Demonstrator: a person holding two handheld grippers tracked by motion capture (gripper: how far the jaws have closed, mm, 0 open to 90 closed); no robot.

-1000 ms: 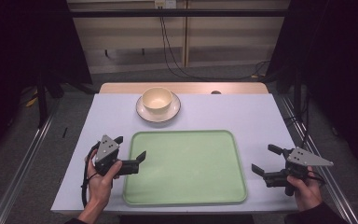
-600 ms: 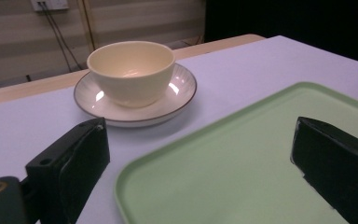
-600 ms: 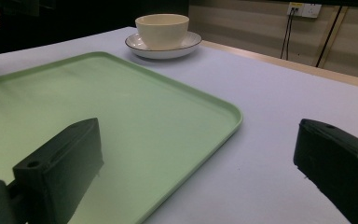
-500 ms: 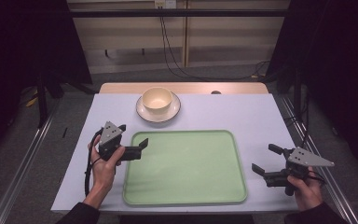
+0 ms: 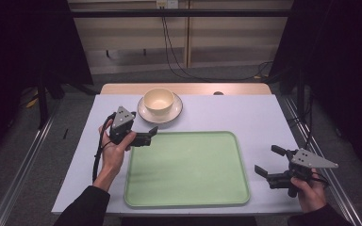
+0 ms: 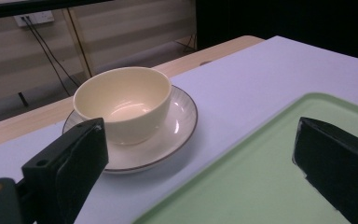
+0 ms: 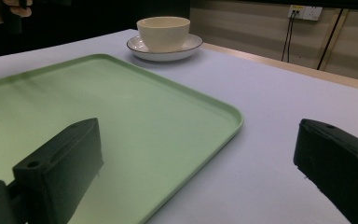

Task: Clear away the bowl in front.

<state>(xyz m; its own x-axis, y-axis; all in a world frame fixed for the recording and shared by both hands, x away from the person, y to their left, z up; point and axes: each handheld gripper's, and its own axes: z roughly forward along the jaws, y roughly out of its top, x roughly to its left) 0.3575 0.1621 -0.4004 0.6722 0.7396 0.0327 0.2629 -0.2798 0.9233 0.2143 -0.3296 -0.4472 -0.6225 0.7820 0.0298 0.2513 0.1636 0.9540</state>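
A cream bowl (image 5: 159, 100) stands in a white, dark-rimmed saucer (image 5: 176, 112) at the back of the table, left of centre. My left gripper (image 5: 150, 135) hovers open and empty over the far left corner of the green tray (image 5: 188, 167), just short of the saucer. In the left gripper view, the bowl (image 6: 123, 102) and saucer (image 6: 179, 119) lie ahead between the wide-apart jaws of the left gripper (image 6: 198, 135). My right gripper (image 5: 267, 160) is open and empty beside the tray's right edge, low over the table. In the right gripper view, the right gripper (image 7: 198, 135) faces the tray (image 7: 98, 116), with the bowl (image 7: 163, 29) far off.
The lavender table top (image 5: 245, 113) has a wooden strip (image 5: 235, 88) along its far edge. Cables (image 5: 174, 52) hang down behind the table, and metal rails (image 5: 23, 160) run along the floor on both sides.
My left gripper has moved forward and to the right, from beside the tray's left edge to its far left corner near the saucer. The right gripper has stayed put.
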